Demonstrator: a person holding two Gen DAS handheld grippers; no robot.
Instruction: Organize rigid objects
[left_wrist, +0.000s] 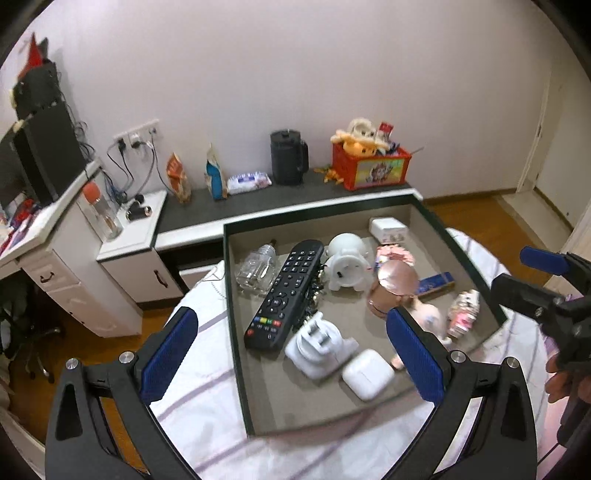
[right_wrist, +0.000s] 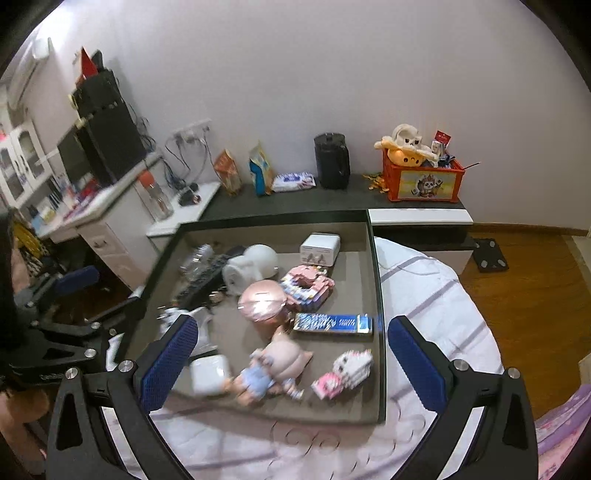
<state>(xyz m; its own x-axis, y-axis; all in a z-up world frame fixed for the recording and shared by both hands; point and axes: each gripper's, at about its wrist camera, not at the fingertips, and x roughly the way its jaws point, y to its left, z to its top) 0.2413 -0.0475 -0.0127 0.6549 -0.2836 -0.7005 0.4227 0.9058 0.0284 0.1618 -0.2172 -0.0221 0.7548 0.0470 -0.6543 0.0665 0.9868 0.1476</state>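
Note:
A shallow dark-rimmed box (left_wrist: 232, 295) (right_wrist: 380, 314) with a grey floor lies on a striped bed sheet. In it are a black remote (left_wrist: 284, 295), a glass bottle (left_wrist: 258, 267), a white plug adapter (left_wrist: 319, 345), a white earbud case (left_wrist: 367, 374) (right_wrist: 208, 374), a coppery round tin (left_wrist: 393, 286) (right_wrist: 262, 304), a white pig figure (left_wrist: 347, 264), a blue carton (right_wrist: 332, 323), a doll (right_wrist: 273, 369) and a block figure (right_wrist: 345, 373). My left gripper (left_wrist: 293, 356) hangs open above the box's near left part. My right gripper (right_wrist: 291, 363) is open over its near edge. Neither holds anything.
A low dark shelf (left_wrist: 295, 194) against the wall carries snack bags, a black jug (left_wrist: 288, 157) and a red toy crate (left_wrist: 371, 166). White drawers (left_wrist: 74, 280) and a desk with a monitor stand left. Wooden floor (right_wrist: 535, 295) lies right of the bed. A hand (left_wrist: 561, 376) grips the right tool.

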